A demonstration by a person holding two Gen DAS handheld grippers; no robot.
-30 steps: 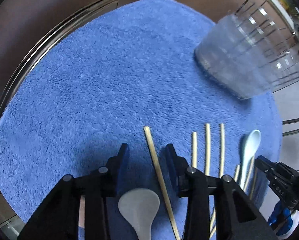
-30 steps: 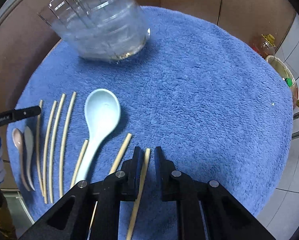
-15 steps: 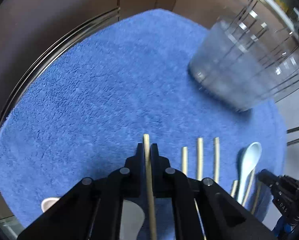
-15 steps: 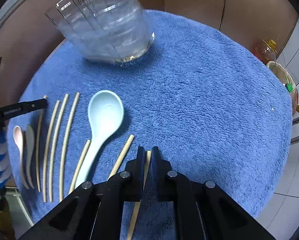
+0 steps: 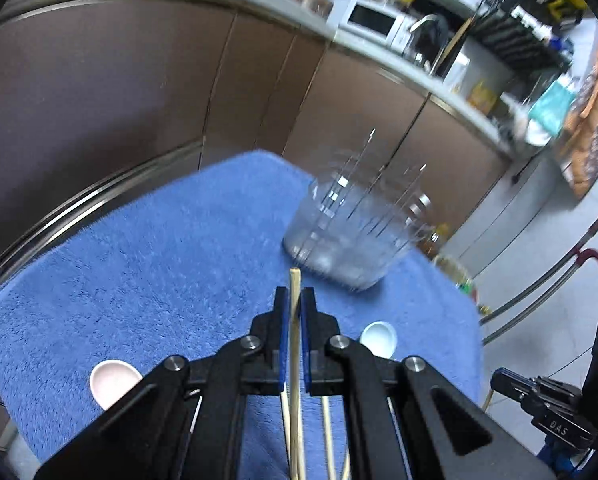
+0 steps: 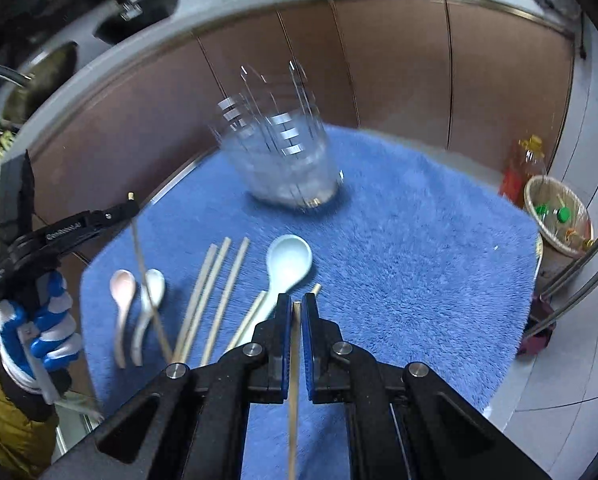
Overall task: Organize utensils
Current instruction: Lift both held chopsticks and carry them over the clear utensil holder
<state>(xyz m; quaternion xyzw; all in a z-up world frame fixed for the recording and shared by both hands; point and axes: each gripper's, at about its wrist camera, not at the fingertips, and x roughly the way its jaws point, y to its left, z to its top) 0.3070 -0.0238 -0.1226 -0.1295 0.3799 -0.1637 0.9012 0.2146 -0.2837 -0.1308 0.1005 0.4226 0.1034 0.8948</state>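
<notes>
My left gripper (image 5: 295,300) is shut on a bamboo chopstick (image 5: 295,360) and holds it lifted above the blue towel (image 5: 159,272); it also shows in the right wrist view (image 6: 127,210) with its chopstick (image 6: 147,280) hanging down. My right gripper (image 6: 297,312) is shut on another chopstick (image 6: 295,380), also raised. A clear plastic holder (image 6: 287,164) stands at the towel's far side, also in the left wrist view (image 5: 351,236). On the towel lie several chopsticks (image 6: 219,292), a pale blue spoon (image 6: 289,264), a pink spoon (image 6: 121,296) and a white spoon (image 6: 149,304).
Brown cabinet fronts (image 6: 399,60) and a counter with a sink (image 6: 135,16) stand behind the table. A basket with bottles (image 6: 559,216) sits on the floor at the right. A metal rail (image 5: 79,208) runs along the table's far left edge.
Both grippers have risen and tilted up from the towel, each lifting its chopstick. The left gripper closed on its chopstick a second ago.
</notes>
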